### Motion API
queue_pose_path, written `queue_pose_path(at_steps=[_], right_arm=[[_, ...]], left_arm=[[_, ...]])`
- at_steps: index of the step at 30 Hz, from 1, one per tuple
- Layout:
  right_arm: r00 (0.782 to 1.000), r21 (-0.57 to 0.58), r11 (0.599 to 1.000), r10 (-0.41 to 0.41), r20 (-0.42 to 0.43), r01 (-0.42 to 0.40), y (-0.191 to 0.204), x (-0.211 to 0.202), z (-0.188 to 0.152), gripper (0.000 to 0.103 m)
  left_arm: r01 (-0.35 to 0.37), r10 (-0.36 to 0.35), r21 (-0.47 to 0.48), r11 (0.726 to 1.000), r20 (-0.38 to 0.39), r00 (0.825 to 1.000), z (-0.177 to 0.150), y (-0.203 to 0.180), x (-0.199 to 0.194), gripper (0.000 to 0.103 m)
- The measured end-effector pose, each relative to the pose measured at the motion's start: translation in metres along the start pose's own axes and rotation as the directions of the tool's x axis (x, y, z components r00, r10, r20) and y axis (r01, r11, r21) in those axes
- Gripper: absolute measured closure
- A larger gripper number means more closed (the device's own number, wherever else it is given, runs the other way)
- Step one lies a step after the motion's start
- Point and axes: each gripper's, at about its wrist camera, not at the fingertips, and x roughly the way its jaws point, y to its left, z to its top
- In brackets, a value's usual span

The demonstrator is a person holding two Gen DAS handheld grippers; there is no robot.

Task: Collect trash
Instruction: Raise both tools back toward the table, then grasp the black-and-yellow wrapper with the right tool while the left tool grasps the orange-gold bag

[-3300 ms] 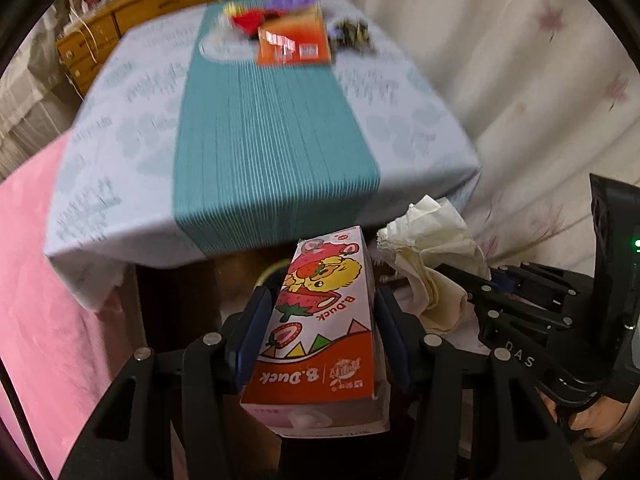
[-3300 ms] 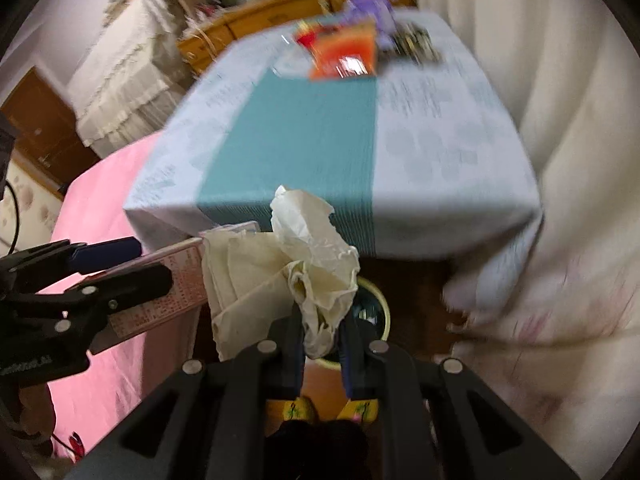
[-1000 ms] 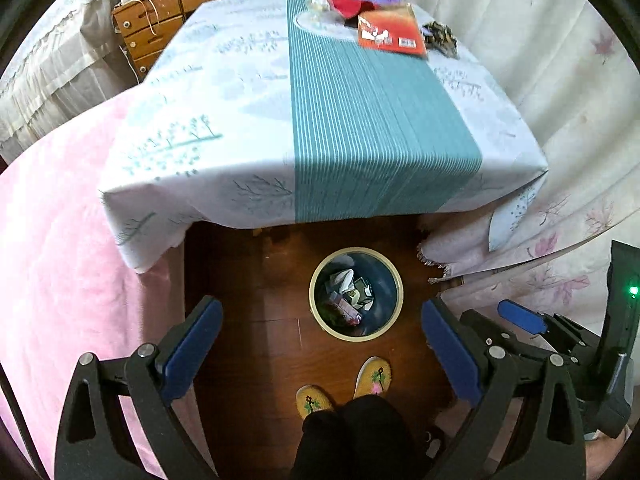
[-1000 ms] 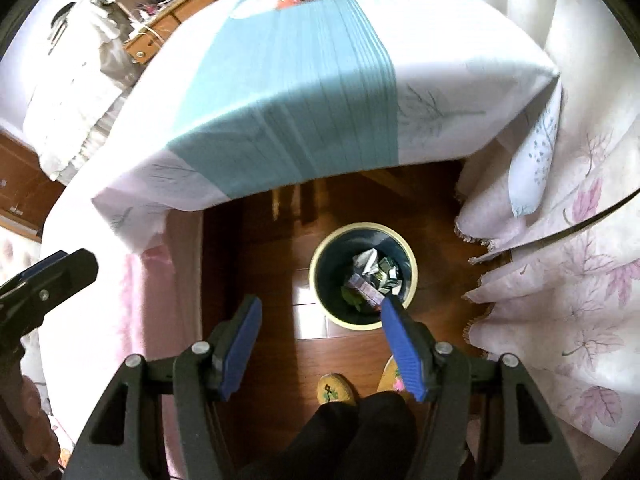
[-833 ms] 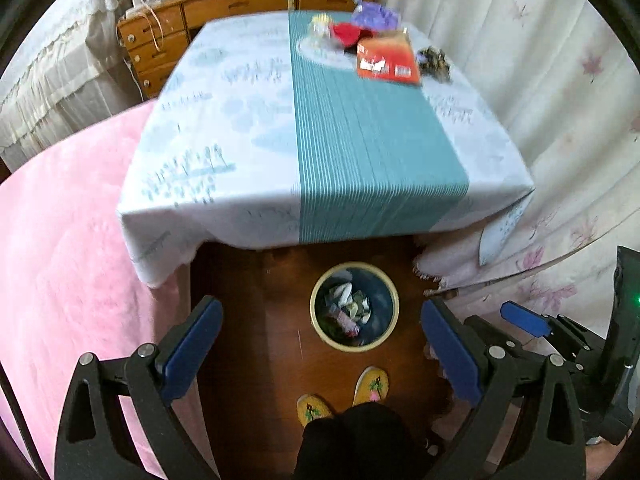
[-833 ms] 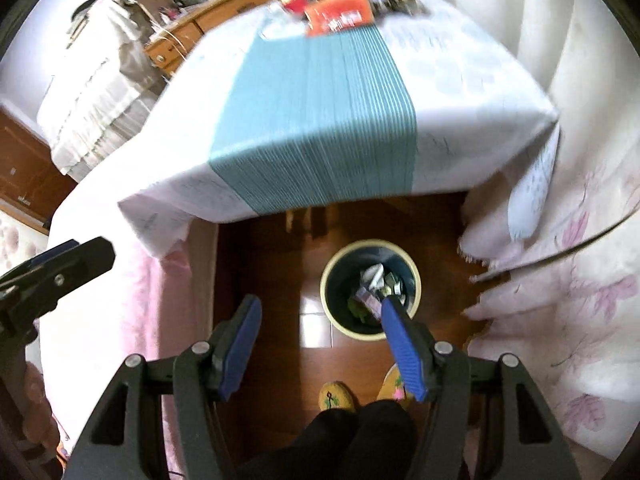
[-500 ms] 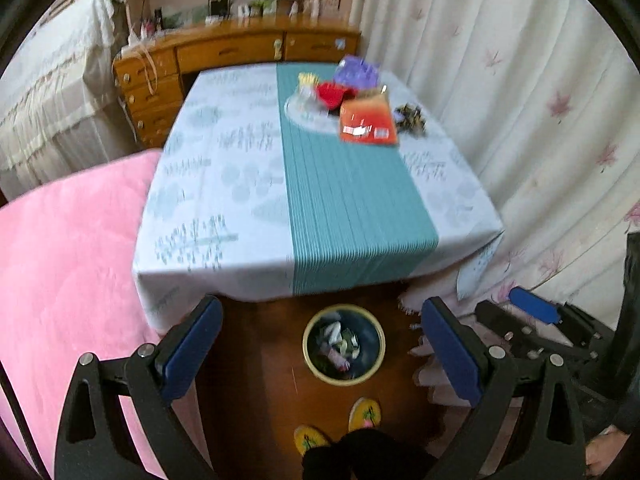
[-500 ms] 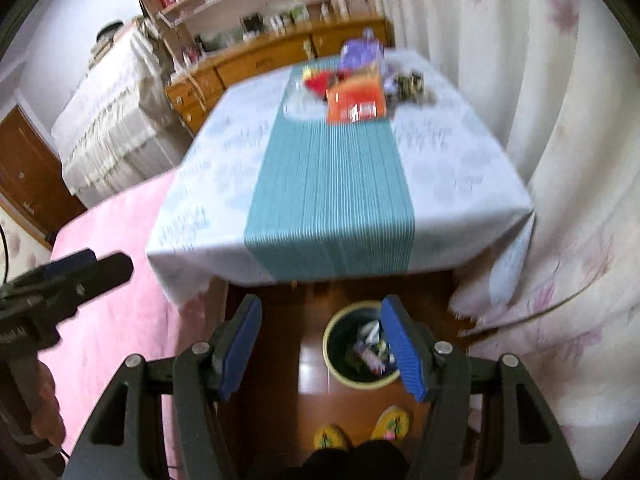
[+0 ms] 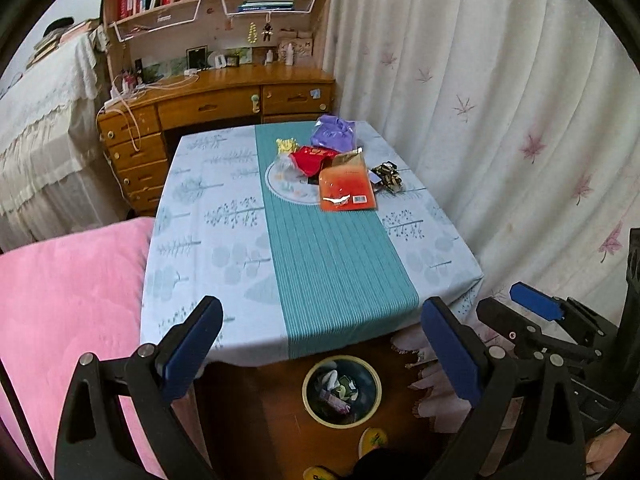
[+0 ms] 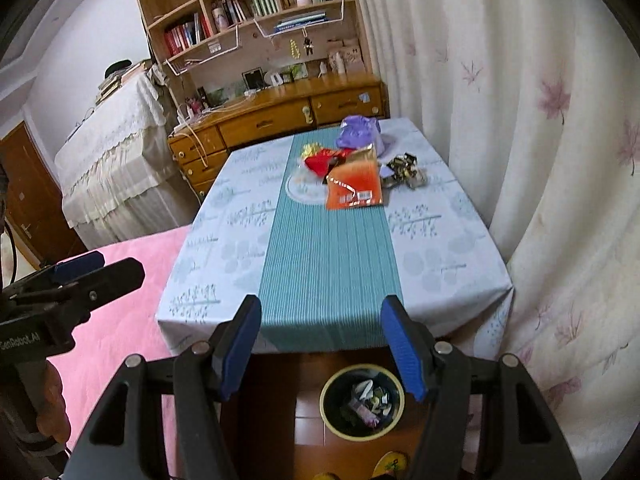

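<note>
Both grippers hang open and empty above the near edge of the table (image 9: 224,248). My left gripper (image 9: 320,320) has its blue pads wide apart; my right gripper (image 10: 320,316) also shows in the left wrist view at the lower right (image 9: 520,312). On the floor below stands a round bin (image 9: 341,390) (image 10: 362,400) holding a carton and crumpled paper. At the table's far end lie an orange packet (image 9: 347,188) (image 10: 354,188), a red wrapper (image 9: 312,158), a purple bag (image 9: 334,134) (image 10: 358,130) and dark foil wrappers (image 9: 387,176) (image 10: 404,168).
A pink bed cover (image 9: 68,300) fills the left. Flowered curtains (image 9: 500,120) hang close on the right. A wooden desk (image 9: 216,96) with bookshelves stands behind the table. The person's slippered feet (image 9: 372,438) are by the bin.
Both grippers have risen and tipped upward, so the bin has slid to the bottom of both views and the far table end and bookshelves have come into sight. Earlier they let go of the carton and tissue.
</note>
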Motion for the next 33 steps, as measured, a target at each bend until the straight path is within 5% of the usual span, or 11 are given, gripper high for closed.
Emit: queue_pose_path(at_steps=[15,23,33], right_arm=[[1.0,-0.016,1.0,-0.004,-0.017,0.003,-0.068,0.087,0.087,0.04],[0.995,-0.013,1.0,0.009,-0.101,-0.011,-0.135,0.173,0.146,0.04],[0.973,0.018,1.0,0.025,-0.228,-0.022,-0.196,0.288,0.185,0.04]], left_arm=[[-0.041,0.04,-0.013,0.999,-0.055,0.998,0.076,-0.027,0.09,0.004],[-0.086,0.08,-0.035,0.996,-0.14,0.987,0.139,-0.053,0.193,0.004],[-0.056,0.018,-0.132,0.99,-0.278,0.96,0.178,-0.066,0.319,0.004]])
